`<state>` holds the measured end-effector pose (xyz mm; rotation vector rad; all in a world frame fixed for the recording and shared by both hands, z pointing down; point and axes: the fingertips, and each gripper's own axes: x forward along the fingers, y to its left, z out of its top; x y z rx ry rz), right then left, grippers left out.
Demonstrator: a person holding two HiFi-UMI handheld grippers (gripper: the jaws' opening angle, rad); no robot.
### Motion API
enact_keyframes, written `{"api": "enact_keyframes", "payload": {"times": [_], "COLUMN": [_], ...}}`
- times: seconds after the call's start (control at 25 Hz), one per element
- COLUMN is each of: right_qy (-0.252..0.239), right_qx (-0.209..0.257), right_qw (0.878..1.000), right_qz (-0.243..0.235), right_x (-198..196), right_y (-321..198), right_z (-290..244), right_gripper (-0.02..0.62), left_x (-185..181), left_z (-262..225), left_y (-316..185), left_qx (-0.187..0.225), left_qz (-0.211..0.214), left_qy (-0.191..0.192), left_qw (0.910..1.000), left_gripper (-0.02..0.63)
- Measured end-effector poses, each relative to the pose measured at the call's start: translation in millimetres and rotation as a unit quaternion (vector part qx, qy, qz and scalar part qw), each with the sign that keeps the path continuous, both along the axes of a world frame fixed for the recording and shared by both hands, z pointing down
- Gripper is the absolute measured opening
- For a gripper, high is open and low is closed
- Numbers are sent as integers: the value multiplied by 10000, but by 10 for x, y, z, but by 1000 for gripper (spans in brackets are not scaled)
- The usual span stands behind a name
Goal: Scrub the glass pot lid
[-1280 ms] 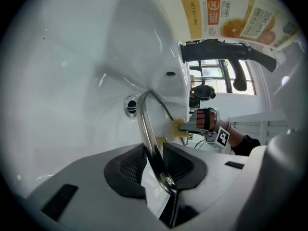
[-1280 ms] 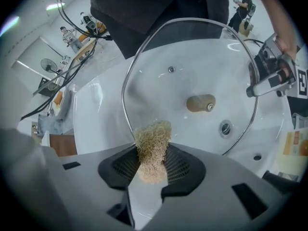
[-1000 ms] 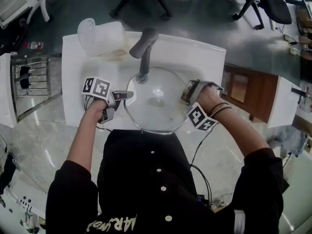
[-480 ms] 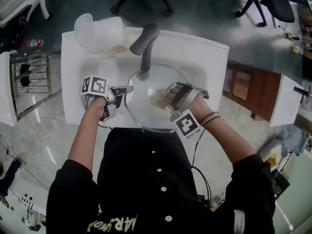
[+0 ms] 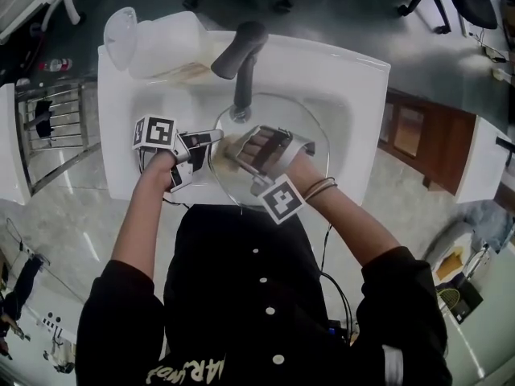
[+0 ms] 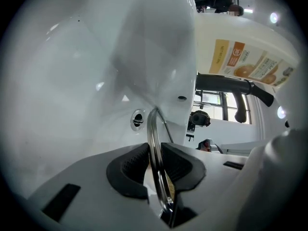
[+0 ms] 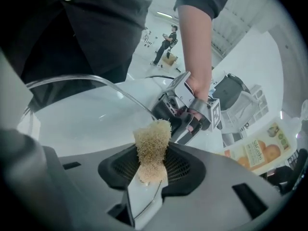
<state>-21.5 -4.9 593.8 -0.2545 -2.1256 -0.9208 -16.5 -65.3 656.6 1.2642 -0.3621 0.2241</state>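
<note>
Overhead, the glass pot lid point(image 5: 282, 112) lies broad face up across the basin of the white sink point(image 5: 358, 79); being round it has no long axis, and whether it sits level or tipped I cannot tell. The left gripper point(image 5: 208, 141) is at the lid's 9 o'clock edge, its jaws closing to a narrow gap with the lid's metal rim between the pads and both pads against it. The right gripper point(image 5: 241, 147) comes in from 5 o'clock over the glass, its jaws squeezed nearly together on a tan fibrous scrub pad point(image 5: 231, 145). The pad's free end points toward 9 o'clock, close to the left gripper's tips. A dark faucet point(image 5: 241, 59) stands at the lid's 12 o'clock, just beyond the rim. A clear plastic jug point(image 5: 153, 43) lies on its side at 11 o'clock on the sink ledge, and a wire rack point(image 5: 52, 127) stands off at 9 o'clock. Only the left gripper view shows the glass pot lid point(image 6: 155, 143) edge-on, its rim running straight away from the pads, and an overflow hole point(image 6: 137, 120) in the basin wall. Only the right gripper view shows the scrub pad point(image 7: 153, 148) standing coarse-woven out of the jaws, with the left gripper point(image 7: 185, 112) and the person's forearm point(image 7: 195, 42) beyond
</note>
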Motion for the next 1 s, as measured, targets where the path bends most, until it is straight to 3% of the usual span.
{"api": "enact_keyframes", "payload": {"times": [0.2, 0.56, 0.92, 1.0], "right_qy": [-91, -47, 188, 451], "right_qx": [-144, 0, -173, -142], "right_qw": [9995, 9987, 9997, 9985], "right_qz": [253, 501, -6, -288], "right_x": [-18, 5, 105, 247], "right_y": [12, 7, 103, 131], "right_z": [47, 75, 61, 100], "right_gripper": [152, 152, 150, 150], "left_x": [-14, -9, -16, -15], "left_z": [13, -37, -20, -16], "left_y": [-4, -38, -29, -31], "left_qx": [-67, -116, -92, -85], "left_qz": [-94, -297, -236, -235], "left_qy": [-48, 86, -20, -31], "left_qw": [9999, 9995, 9997, 9997], "left_gripper": [92, 92, 91, 92]}}
